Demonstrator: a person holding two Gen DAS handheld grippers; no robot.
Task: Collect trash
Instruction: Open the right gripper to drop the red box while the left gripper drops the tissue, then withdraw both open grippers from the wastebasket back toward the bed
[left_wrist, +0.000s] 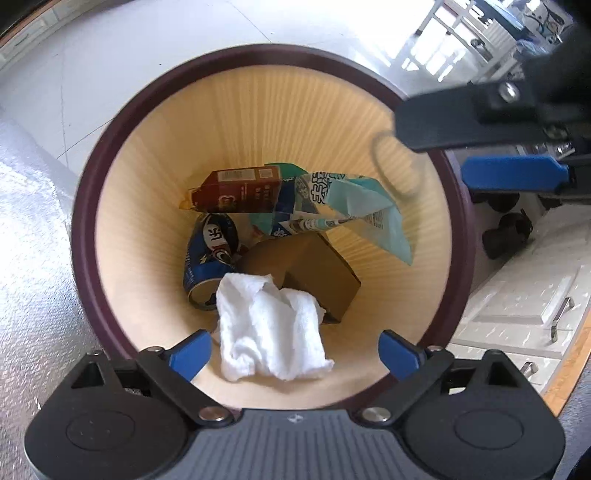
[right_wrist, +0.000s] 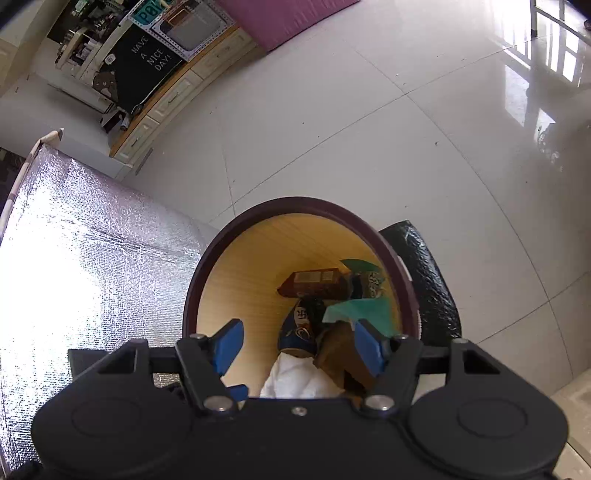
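White tissue (left_wrist: 271, 328) lies in the wooden bin (left_wrist: 88, 206) atop a can (left_wrist: 207, 254), carton (left_wrist: 240, 190) and wrapper (left_wrist: 351, 206). Above, the left gripper (left_wrist: 295, 356) hangs spread wide and empty; the right gripper (right_wrist: 299, 350), part-open, holds nothing. Drop apparently done, the next move is fetching further trash.

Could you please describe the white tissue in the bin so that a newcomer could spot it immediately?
Look inside the round bin with the dark rim and pale yellow wall. At its bottom, nearest the left gripper, lies the crumpled tissue, the only plain white, soft piece among printed packaging.
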